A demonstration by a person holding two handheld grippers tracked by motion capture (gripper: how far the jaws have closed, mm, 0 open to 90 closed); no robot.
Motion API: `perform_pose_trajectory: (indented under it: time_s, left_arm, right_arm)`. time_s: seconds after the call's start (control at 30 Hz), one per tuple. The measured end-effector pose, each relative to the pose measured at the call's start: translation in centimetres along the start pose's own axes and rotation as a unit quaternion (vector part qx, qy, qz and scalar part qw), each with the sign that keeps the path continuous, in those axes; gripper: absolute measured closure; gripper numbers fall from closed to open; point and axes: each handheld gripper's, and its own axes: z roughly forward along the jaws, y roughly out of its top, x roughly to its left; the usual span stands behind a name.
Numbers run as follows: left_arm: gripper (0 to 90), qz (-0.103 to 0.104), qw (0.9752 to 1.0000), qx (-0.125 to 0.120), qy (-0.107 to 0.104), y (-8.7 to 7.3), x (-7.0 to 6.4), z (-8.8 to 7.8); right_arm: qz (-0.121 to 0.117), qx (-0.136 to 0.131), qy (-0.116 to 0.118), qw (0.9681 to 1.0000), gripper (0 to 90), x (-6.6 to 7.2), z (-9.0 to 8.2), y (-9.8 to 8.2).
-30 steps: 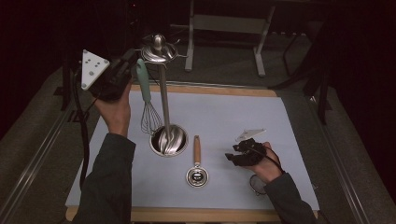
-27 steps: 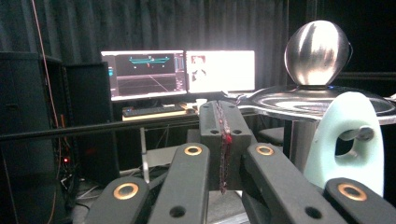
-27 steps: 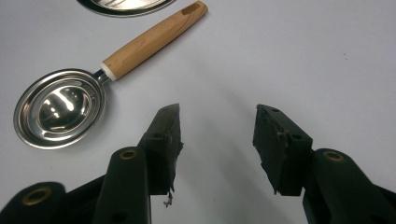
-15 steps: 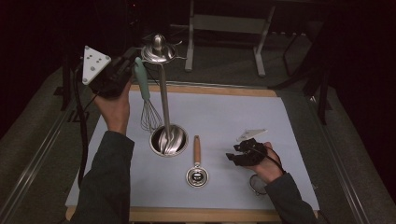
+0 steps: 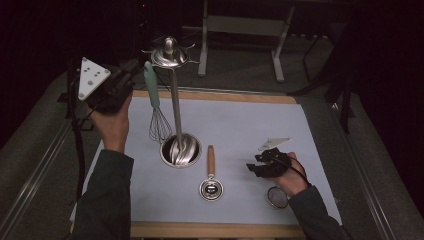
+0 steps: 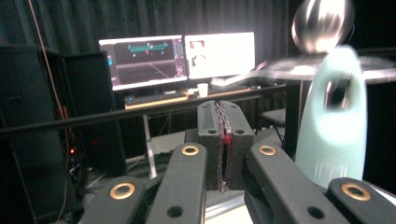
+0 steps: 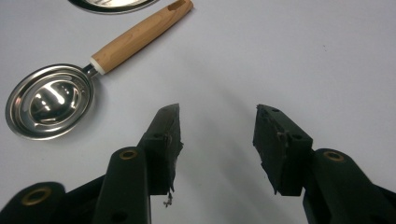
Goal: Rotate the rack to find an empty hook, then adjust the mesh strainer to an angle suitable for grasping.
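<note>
Hardly anything has shifted: the left tongs [image 6: 222,109] have just begun parting, almost closed, empty, at 9 o'clock of the whisk [image 5: 156,107]. It already hangs on the stand [image 5: 175,100], handle up, wires down, long axis near vertical. The spoon [image 5: 211,172] remains on the surface [image 5: 250,125]; the right tongs [image 7: 217,121] gape empty.

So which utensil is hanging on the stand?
The whisk with the mint-green handle; it hangs upright from the stand, while the wooden-handled spoon lies flat on the table.
</note>
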Motion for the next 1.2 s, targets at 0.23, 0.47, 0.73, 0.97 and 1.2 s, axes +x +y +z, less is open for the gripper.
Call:
perform_pose_trajectory:
  time_s: [0.23, 0.47, 0.73, 0.97, 1.2]
  left_arm:
    - [86.9, 0.009, 0.9993, 0.037, -0.002, -2.5, 0.9, -1.5]
    - [84.9, 0.002, 0.9974, 0.072, -0.004, -6.0, 1.1, -2.9]
    - [81.3, -0.013, 0.9926, 0.12, -0.013, -10.7, 0.4, -3.8]
    - [76.9, -0.031, 0.9857, 0.164, -0.021, -14.7, 0.0, -4.4]
    - [74.3, -0.056, 0.9806, 0.187, -0.02, -17.8, -0.4, -5.4]
  right_arm:
    - [0.005, 0.0, -0.004, 1.0, 51.0, -0.3, -0.3, -0.3]
    - [0.005, 0.001, -0.006, 1.0, 50.9, -0.5, -0.5, -0.4]
    - [0.009, 0.001, -0.009, 0.9999, 50.8, -0.7, -0.8, -0.9]
    - [0.011, 0.003, -0.01, 0.9999, 50.8, -0.9, -0.9, -1.3]
    - [0.014, 0.003, -0.008, 0.9999, 50.8, -0.9, -0.8, -1.4]
